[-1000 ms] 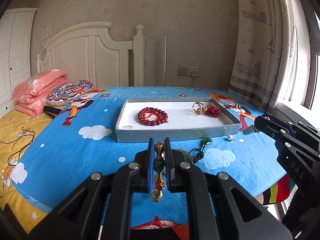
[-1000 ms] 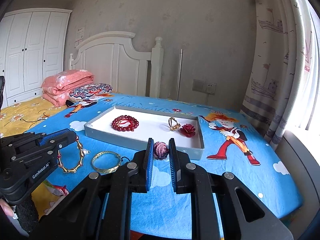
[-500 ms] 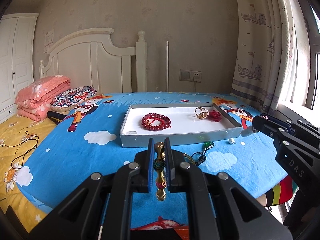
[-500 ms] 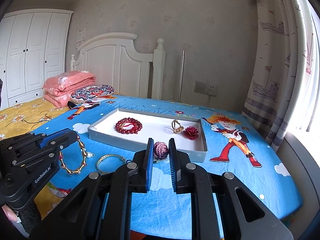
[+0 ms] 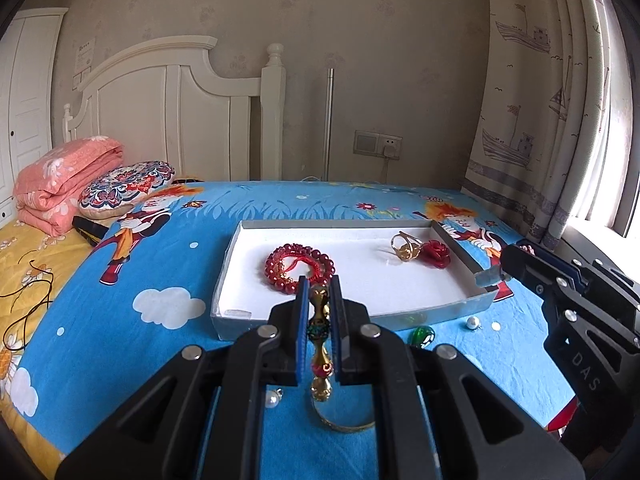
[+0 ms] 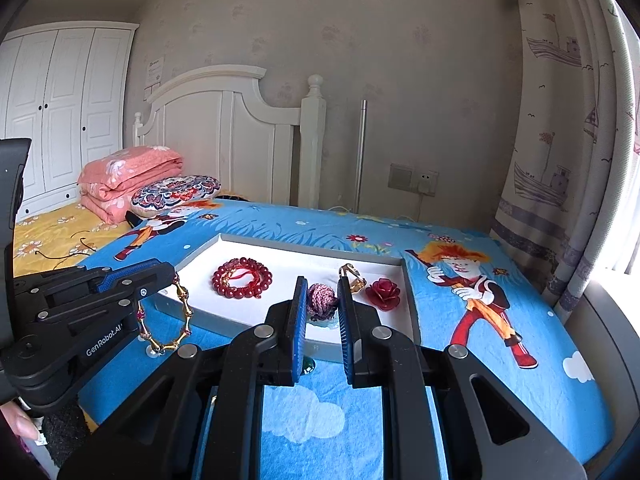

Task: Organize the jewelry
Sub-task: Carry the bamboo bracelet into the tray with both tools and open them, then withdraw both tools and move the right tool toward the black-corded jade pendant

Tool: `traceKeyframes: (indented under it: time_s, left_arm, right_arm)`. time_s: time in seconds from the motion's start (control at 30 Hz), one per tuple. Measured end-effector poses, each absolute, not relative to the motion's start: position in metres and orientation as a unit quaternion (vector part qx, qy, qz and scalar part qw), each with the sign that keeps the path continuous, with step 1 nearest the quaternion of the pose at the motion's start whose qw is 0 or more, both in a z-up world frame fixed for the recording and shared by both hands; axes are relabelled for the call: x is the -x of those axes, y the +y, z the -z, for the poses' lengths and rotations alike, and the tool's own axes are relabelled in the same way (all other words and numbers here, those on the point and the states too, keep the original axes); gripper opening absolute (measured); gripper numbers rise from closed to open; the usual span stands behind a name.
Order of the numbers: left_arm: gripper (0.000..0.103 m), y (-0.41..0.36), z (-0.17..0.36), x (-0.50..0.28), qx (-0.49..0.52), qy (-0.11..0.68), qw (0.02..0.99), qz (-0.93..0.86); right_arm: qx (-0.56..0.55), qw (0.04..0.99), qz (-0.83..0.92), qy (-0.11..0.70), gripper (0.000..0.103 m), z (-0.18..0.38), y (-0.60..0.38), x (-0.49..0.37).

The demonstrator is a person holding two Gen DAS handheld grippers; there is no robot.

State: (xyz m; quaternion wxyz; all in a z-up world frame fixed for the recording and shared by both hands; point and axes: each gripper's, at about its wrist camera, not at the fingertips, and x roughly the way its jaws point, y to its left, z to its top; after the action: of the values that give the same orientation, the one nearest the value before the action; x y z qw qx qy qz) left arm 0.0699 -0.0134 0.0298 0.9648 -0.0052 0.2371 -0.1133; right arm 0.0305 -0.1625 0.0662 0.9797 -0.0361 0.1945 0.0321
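Note:
My left gripper (image 5: pixel 319 300) is shut on a gold link bracelet (image 5: pixel 320 344) with coloured beads, held above the near wall of the grey tray (image 5: pixel 352 318); it hangs in a loop in the right wrist view (image 6: pixel 168 320). My right gripper (image 6: pixel 322 300) is shut on a pink woven knot ball (image 6: pixel 321 300), above the tray's near right part. In the tray lie a red bead bracelet (image 5: pixel 299 267), a gold ring (image 5: pixel 404 246) and a red rose piece (image 5: pixel 437 253).
On the blue bedsheet in front of the tray lie a gold bangle (image 5: pixel 344 424), a green gem (image 5: pixel 422 336) and two pearls (image 5: pixel 473 323). A folded pink blanket (image 5: pixel 60 180) and patterned pillow (image 5: pixel 128 188) sit far left. Curtain and window are on the right.
Both grippers have moved forward and up toward the tray with their pieces still held. The tray looks nearer and larger in both views.

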Motion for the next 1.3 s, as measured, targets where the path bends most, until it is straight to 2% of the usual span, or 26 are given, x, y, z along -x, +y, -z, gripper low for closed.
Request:
traceKeyframes:
  time_s: [0.53,0.73,0.93,1.07,1.13,1.17,1.2,1.3]
  left_arm:
    - [0.009,-0.043,-0.043,-0.198,-0.009,0.314,0.943,0.107]
    - [0.009,-0.045,-0.055,-0.223,-0.005,0.321,0.941,0.105]
    - [0.010,-0.049,-0.037,-0.235,0.000,0.350,0.931,0.102]
    - [0.018,-0.050,-0.030,-0.233,-0.004,0.350,0.931,0.099]
    - [0.026,-0.050,-0.029,-0.230,-0.010,0.345,0.934,0.093]
    - [0.036,-0.049,-0.029,-0.229,-0.010,0.343,0.935,0.092]
    - [0.039,-0.048,-0.029,-0.227,-0.008,0.341,0.936,0.090]
    - [0.045,-0.042,-0.029,-0.225,-0.004,0.339,0.937,0.082]
  right_arm:
    - [0.020,0.966,-0.025,0.255,0.015,-0.069,-0.173,-0.152]
    - [0.009,0.961,-0.018,0.275,0.015,-0.065,-0.176,-0.173]
    - [-0.008,0.949,-0.018,0.316,0.017,-0.044,-0.177,-0.184]
    - [0.004,0.946,-0.014,0.323,0.018,-0.037,-0.175,-0.181]
    - [0.009,0.946,-0.014,0.324,0.022,-0.037,-0.175,-0.179]
    - [0.008,0.946,-0.013,0.323,0.025,-0.038,-0.176,-0.179]
    - [0.006,0.947,-0.013,0.321,0.029,-0.039,-0.177,-0.178]
    - [0.006,0.948,-0.011,0.318,0.029,-0.041,-0.179,-0.177]
